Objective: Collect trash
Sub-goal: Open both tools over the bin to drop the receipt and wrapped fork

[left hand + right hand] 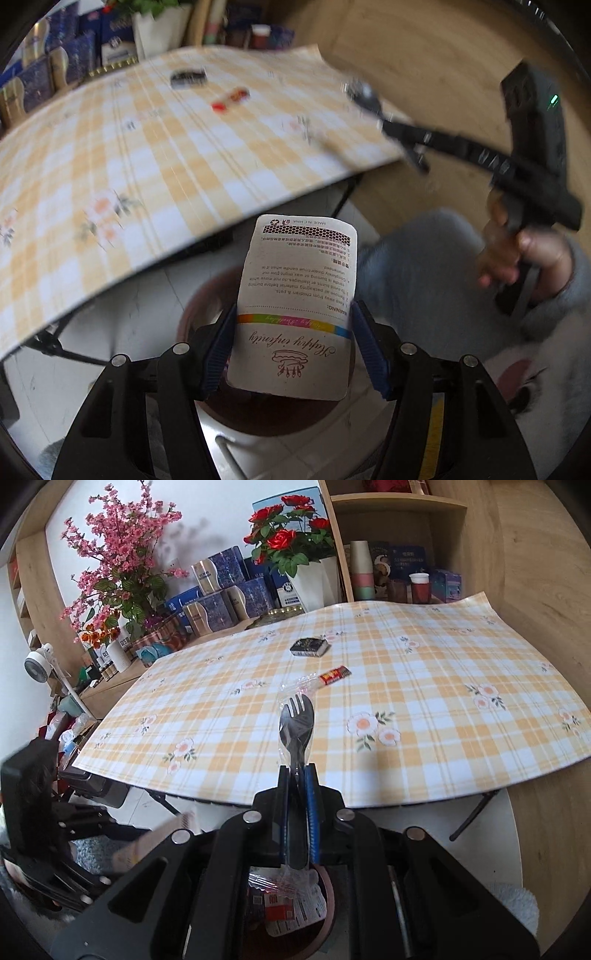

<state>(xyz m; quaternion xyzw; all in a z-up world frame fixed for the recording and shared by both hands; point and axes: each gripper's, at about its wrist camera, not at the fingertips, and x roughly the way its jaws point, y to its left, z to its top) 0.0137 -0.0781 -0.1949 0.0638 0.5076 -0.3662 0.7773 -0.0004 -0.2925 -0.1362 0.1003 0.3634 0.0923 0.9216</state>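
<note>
My left gripper (294, 306) is shut on a white printed candle card (295, 295), its blue pads against both long edges. The card stands upright over a dark red-brown bin (192, 306). My right gripper (298, 768) is shut on a black plastic spork (297, 723) in a clear wrapper, just off the table's near edge and above the same bin (328, 904), which holds several wrappers (291, 904). In the left wrist view the right gripper (388, 127) shows blurred at upper right, held by a hand (517, 258). A small black box (309, 646) and a red wrapper (334, 674) lie on the table.
The table (443, 701) has a yellow checked cloth with flowers on it. Behind it stand blue boxes (221, 576), pink blossoms (118, 546), a rose pot (295, 535) and a shelf with cups (360, 568). A grey sleeve (424, 266) is beside the bin. The floor is white.
</note>
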